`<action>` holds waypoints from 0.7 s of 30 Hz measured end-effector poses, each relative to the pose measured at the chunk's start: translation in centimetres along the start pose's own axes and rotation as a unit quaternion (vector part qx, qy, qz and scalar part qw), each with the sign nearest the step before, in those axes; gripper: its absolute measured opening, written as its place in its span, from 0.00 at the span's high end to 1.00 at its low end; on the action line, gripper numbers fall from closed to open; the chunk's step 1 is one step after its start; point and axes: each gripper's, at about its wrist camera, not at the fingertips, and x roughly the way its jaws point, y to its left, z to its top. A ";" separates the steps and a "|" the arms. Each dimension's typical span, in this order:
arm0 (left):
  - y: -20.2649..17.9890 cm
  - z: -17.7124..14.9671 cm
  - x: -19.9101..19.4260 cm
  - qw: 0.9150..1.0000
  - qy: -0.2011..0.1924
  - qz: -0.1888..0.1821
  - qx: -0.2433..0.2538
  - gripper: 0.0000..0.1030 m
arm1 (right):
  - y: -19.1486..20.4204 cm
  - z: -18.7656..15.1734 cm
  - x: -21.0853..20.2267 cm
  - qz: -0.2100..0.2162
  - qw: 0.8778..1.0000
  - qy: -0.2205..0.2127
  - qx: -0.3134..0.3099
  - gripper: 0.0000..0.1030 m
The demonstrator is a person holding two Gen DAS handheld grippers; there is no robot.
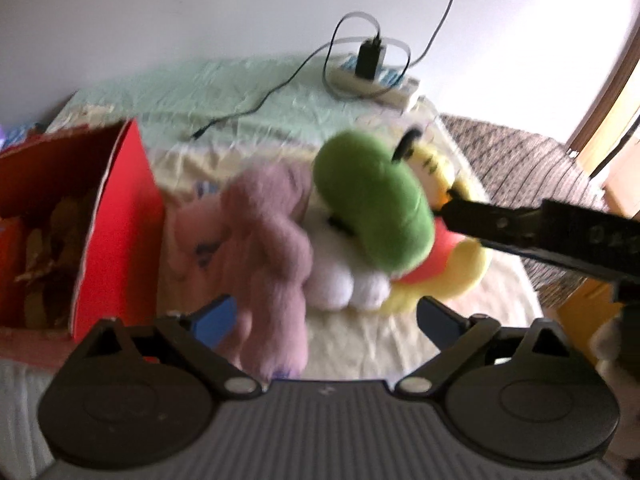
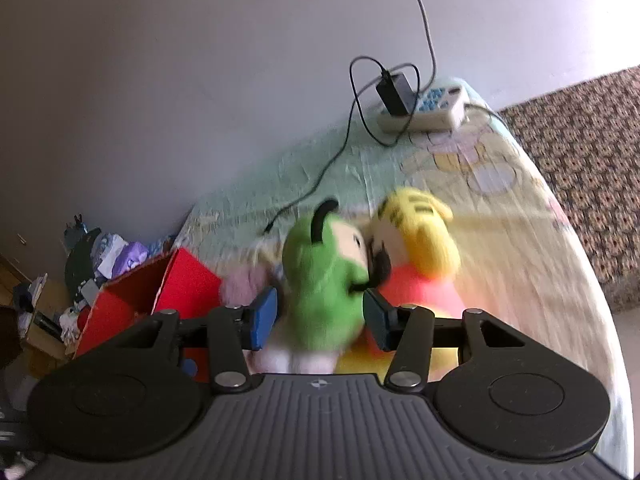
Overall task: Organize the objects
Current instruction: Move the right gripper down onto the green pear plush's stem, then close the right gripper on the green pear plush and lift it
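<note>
- Your right tongs (image 2: 320, 320) straddle the green plush (image 2: 328, 280) on the bed (image 2: 520, 240); I cannot tell if the pads bite, so it may slip before the red box (image 2: 188, 280)
- Your left tongs (image 1: 326, 320) stand spread and empty over the pink plush (image 1: 272, 248); a careless close could snag it

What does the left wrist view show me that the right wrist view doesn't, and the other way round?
Only the left wrist view: the inside of the red box, the whole pink plush between the open left gripper fingers, and the right gripper's arm entering from the right edge.

Only the right wrist view: the right gripper with the green plush between its fingers, and clutter beyond the box.

Both: green plush, yellow tiger plush, red box, power strip with the black adapter, and the patterned sheet.
</note>
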 end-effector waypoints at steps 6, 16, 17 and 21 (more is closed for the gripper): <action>-1.7 2.2 0.8 0.998 -0.040 -0.032 0.048 0.08 | -0.7 2.3 2.2 0.027 1.000 0.005 0.000 0.50; -0.9 3.7 6.0 0.996 0.024 -0.088 0.013 0.28 | -2.3 2.6 5.4 0.034 0.997 0.054 0.043 0.49; -1.0 3.8 6.3 0.995 0.026 -0.090 0.016 0.29 | -2.4 2.6 5.6 0.033 0.997 0.055 0.045 0.49; -1.5 4.0 7.0 0.993 0.040 -0.113 0.023 0.43 | -2.9 2.6 6.2 0.032 0.996 0.065 0.057 0.55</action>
